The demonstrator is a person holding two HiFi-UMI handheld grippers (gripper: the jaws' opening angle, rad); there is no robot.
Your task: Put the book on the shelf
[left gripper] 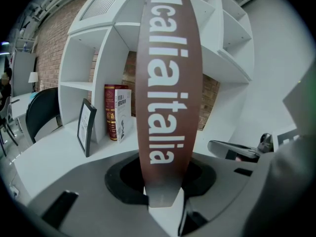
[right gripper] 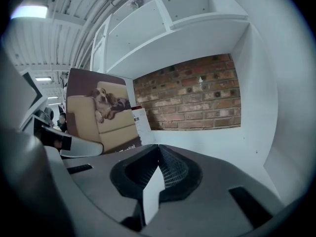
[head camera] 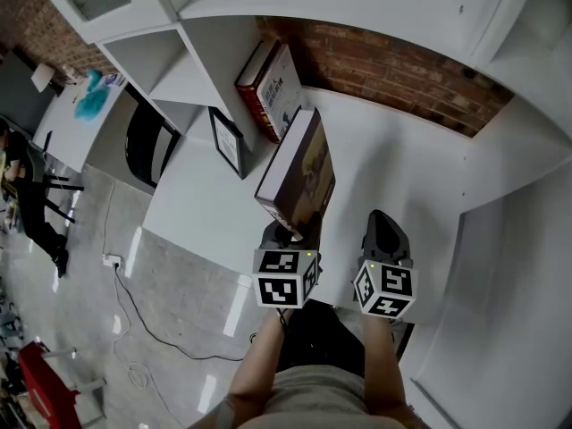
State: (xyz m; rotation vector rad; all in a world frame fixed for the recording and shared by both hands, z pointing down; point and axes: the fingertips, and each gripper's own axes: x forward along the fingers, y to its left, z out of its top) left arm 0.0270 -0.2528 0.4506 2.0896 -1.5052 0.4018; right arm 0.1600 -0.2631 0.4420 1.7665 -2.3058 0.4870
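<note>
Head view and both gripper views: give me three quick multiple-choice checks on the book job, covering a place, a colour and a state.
1. Where does the red book stand?
A on the chair; B in the lowest bay of the shelf; C on the floor.
2. What colour is the held book's spine?
A brown; B green; C yellow.
3. The left gripper is:
A open and empty; B shut on the held book; C lying flat on the desk.

Key: B, it stands upright inside that bay; A, brown with white lettering; B, the spine rises from between its jaws.
</note>
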